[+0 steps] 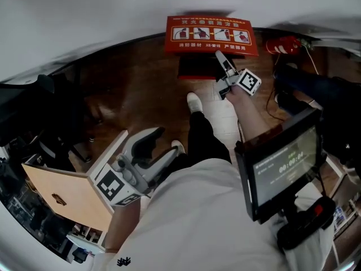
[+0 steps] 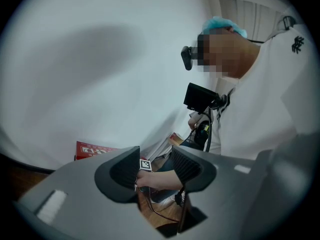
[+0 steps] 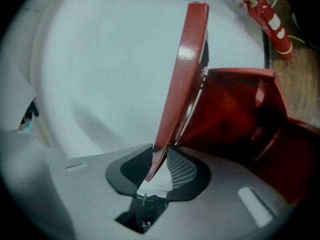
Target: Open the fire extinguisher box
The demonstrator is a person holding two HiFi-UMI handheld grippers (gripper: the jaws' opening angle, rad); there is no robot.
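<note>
Fire extinguisher box (image 3: 240, 109) lid (image 3: 182, 79) stands raised, its edge pinched in the right gripper (image 3: 160, 160); left gripper (image 2: 156, 170) spread, well apart.

Gleams glossy red, smooth like painted metal, on the box lid (image 3: 186, 69). Shows dark wood with a faint sheen across the floor (image 1: 141, 86). Looks matt grey plastic, finely ribbed inside, on the right gripper (image 3: 159, 161).

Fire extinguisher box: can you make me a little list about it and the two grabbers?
Box: red, open, dark red inside
Lid: raised, tilted up off the box
Right gripper: shut on the lid's lower edge
Left gripper: open, holding nothing, away from the box
Nearby: a red fire extinguisher lying on the wooden floor
</note>
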